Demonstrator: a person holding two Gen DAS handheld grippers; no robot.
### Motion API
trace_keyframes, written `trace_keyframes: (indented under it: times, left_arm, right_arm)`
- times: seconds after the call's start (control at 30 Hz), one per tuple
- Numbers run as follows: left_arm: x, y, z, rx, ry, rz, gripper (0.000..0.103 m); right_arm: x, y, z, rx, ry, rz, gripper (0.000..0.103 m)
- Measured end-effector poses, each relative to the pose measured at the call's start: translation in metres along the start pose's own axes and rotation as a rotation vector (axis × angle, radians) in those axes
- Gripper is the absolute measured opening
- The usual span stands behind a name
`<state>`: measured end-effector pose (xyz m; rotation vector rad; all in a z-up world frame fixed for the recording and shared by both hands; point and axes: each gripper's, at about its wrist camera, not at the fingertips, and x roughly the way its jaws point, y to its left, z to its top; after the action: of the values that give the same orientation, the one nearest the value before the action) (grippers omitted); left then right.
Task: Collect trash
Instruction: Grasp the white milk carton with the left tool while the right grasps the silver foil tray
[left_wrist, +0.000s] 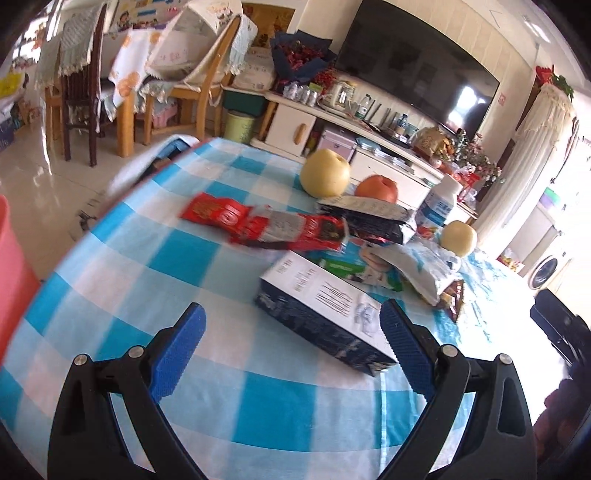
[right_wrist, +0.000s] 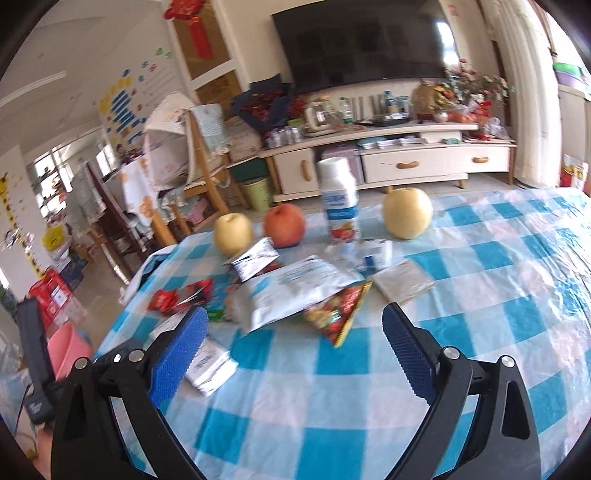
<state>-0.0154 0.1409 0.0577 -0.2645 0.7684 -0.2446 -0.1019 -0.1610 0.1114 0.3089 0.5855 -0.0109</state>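
On a tabletop covered in blue-and-white check, snack litter lies scattered while both grippers hover with nothing held: the left gripper has its blue fingers wide apart just short of a dark blue box, whose near corner slips behind the right-hand finger; the right gripper is likewise spread, framing a white pouch that lies over a red-and-yellow wrapper. A long red wrapper stretches mid-table, blurred, its printing unreadable. Behind it a dark foil packet partly hides a red apple. Two yellow pears and a white bottle with a blue label stand beyond the litter; the label text is too soft to read. The box carries fine print and a barcode-like block, also illegible. A pink bin is cut off at the left edge, beside the table. A small white carton is half covered by the right gripper's left finger
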Motion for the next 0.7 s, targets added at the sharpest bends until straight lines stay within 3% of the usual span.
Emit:
trace_keyframes:
  times: [0.17, 0.43, 0.7]
  left_arm:
    - [0.019, -0.023, -0.005, -0.018, 0.042, -0.062, 0.096]
    - [0.046, -0.041, -0.001, -0.033, 0.079, 0.046, 0.096]
    - [0.069, -0.052, 0.005, 0.034, 0.105, 0.184, 0.096]
  right_arm:
    - [0.024, -0.053, 0.011, 0.098, 0.020, -0.153, 0.095]
    - [0.072, -0.115, 0.021, 0.141, 0.123, -0.256, 0.095]
    - [0.121, -0.117, 0.016, -0.037, 0.247, -0.284, 0.095]
